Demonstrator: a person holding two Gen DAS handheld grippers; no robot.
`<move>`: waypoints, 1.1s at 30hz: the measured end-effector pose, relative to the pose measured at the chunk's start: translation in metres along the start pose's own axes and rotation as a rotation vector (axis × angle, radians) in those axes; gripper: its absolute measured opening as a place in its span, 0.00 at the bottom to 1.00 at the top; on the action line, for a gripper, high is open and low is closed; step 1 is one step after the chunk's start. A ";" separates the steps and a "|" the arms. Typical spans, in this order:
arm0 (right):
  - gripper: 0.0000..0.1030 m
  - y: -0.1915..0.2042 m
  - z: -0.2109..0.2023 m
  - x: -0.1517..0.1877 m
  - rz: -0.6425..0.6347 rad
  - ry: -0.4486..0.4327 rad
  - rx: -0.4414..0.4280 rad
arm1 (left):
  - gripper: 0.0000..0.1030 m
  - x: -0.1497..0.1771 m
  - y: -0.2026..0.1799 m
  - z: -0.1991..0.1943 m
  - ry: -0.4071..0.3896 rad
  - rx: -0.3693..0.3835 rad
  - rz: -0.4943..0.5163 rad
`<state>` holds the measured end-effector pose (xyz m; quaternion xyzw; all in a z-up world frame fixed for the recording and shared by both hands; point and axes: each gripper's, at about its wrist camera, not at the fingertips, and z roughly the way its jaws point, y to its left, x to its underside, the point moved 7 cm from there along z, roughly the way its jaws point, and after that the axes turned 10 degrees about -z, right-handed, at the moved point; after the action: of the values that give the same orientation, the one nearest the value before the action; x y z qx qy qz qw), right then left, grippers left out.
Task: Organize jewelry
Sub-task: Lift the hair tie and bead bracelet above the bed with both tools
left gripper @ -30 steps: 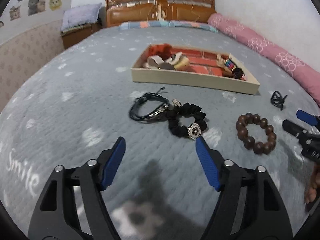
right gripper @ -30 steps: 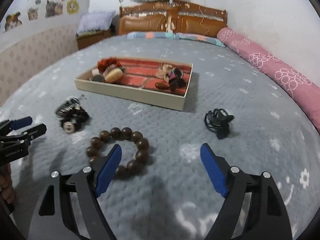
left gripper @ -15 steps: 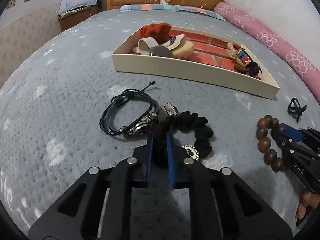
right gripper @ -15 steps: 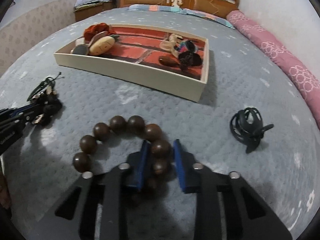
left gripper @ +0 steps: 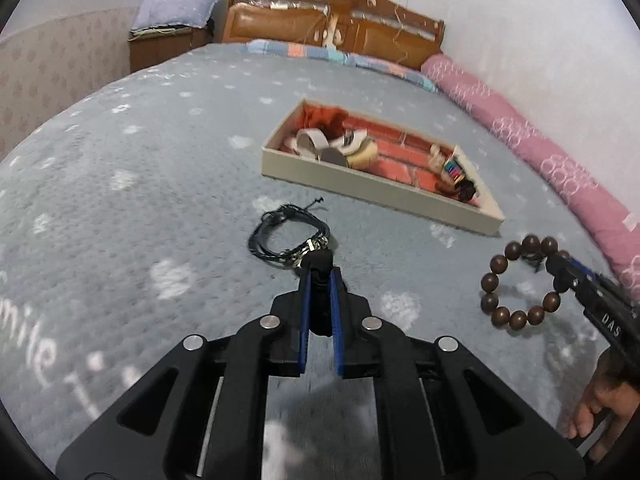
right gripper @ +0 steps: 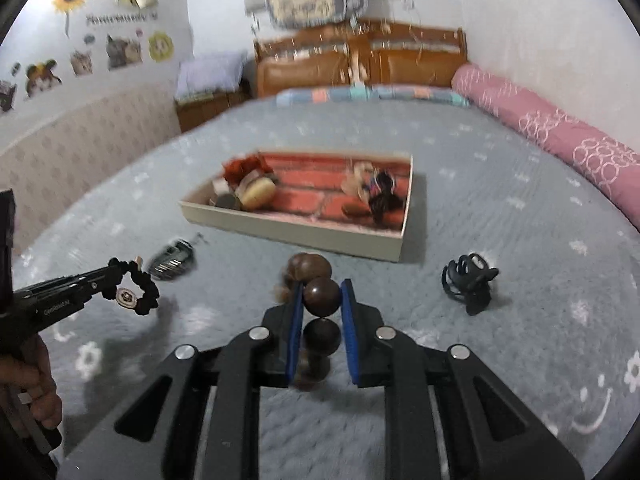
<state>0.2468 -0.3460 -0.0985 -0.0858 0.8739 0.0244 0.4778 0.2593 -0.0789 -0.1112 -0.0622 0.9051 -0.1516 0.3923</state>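
Observation:
My left gripper [left gripper: 320,276] is shut on a black scrunchie [left gripper: 320,280] with a silver charm, held above the bed; it also shows in the right wrist view [right gripper: 132,294]. My right gripper [right gripper: 322,292] is shut on a brown wooden bead bracelet [right gripper: 322,296], lifted off the bed; the bracelet hangs at the right in the left wrist view [left gripper: 520,284]. A cream tray [left gripper: 360,184] with a red brick-pattern floor holds several pieces of jewelry; it also shows in the right wrist view [right gripper: 304,232]. A dark cord bracelet [left gripper: 288,236] lies on the bedspread in front of the tray.
A black claw hair clip [right gripper: 470,280] lies on the grey bedspread right of the tray. A pink bolster [left gripper: 560,168] runs along the right wall. A wooden headboard [left gripper: 336,36] and a nightstand [left gripper: 164,46] stand at the far end.
Both grippers closed on their items and lifted them off the bed: the left took the black scrunchie, the right took the bead bracelet. The cord bracelet stayed on the bedspread.

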 end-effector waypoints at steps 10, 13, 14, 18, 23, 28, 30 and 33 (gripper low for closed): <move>0.18 -0.001 -0.069 0.009 0.012 -0.090 0.027 | 0.07 0.006 0.012 -0.070 -0.102 -0.016 0.028; 0.18 -0.001 -0.074 0.021 0.014 -0.080 0.038 | 0.07 0.008 0.014 -0.083 -0.150 -0.022 0.045; 0.18 -0.001 -0.076 0.023 0.013 -0.080 0.039 | 0.07 0.010 0.015 -0.088 -0.182 -0.047 0.074; 0.18 0.000 -0.087 0.025 -0.006 -0.095 0.060 | 0.07 0.017 0.024 -0.089 -0.212 -0.076 0.083; 0.18 -0.004 -0.088 0.031 -0.001 -0.093 0.062 | 0.07 0.019 0.031 -0.089 -0.223 -0.078 0.076; 0.18 -0.002 -0.089 0.027 0.000 -0.113 0.063 | 0.07 0.018 0.032 -0.096 -0.263 -0.086 0.079; 0.18 -0.001 -0.090 0.025 -0.003 -0.122 0.069 | 0.08 0.019 0.031 -0.095 -0.259 -0.090 0.080; 0.18 -0.002 -0.087 0.025 0.000 -0.120 0.072 | 0.08 0.020 0.033 -0.091 -0.243 -0.087 0.068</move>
<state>0.1613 -0.3621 -0.0718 -0.0670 0.8440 -0.0019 0.5321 0.1788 -0.0316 -0.0770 -0.0665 0.8581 -0.0904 0.5011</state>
